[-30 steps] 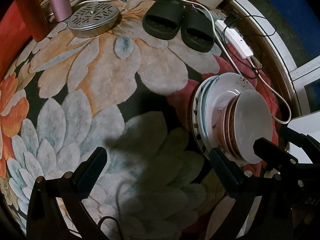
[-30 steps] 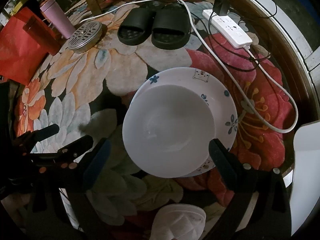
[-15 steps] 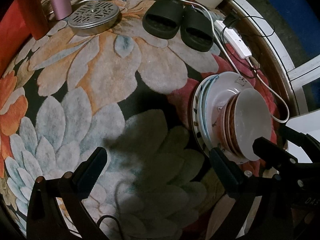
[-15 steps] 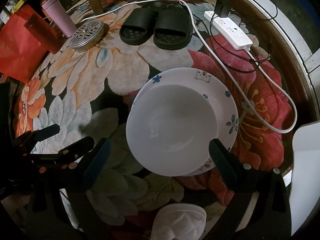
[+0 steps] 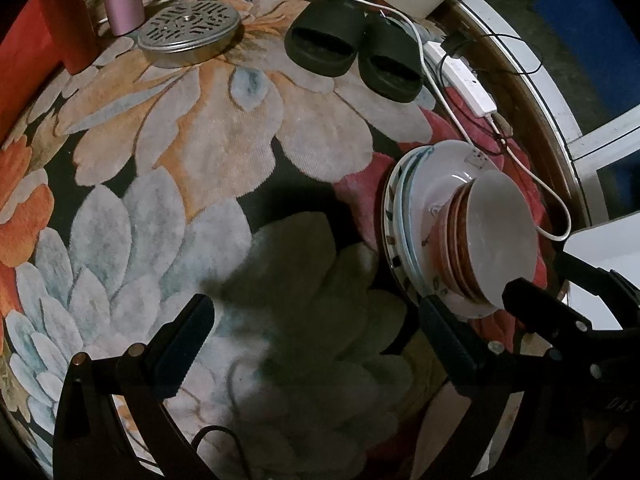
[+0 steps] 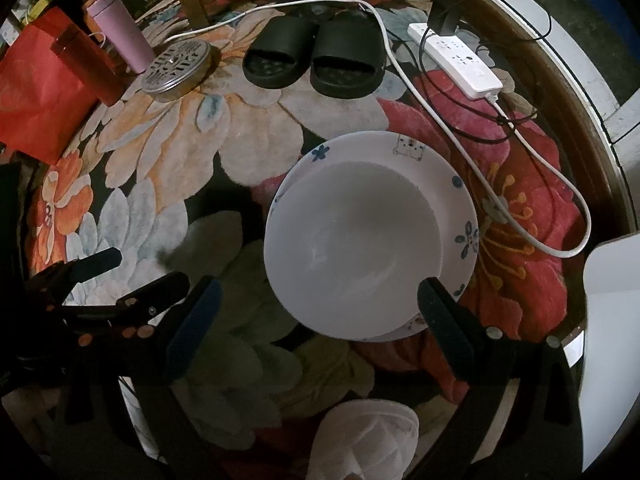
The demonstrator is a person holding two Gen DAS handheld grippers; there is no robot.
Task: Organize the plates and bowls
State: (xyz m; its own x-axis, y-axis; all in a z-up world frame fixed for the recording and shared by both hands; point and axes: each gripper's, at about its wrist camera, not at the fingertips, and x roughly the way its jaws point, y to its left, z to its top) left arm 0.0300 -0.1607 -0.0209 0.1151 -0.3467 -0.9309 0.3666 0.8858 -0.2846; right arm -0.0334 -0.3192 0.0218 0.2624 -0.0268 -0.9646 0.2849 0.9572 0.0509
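Bowls (image 5: 496, 240) are seen nested on stacked plates (image 5: 404, 216) at centre right; stacking appears complete. Left gripper (image 5: 312, 344) and right gripper (image 6: 316, 316) are spread, empty.

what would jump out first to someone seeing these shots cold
A white bowl topping a stack of bowls and plates sits on a loud floral rug, between the open right gripper's fingers. Beyond it lie black slippers and a white power strip; the left gripper is open over bare rug.
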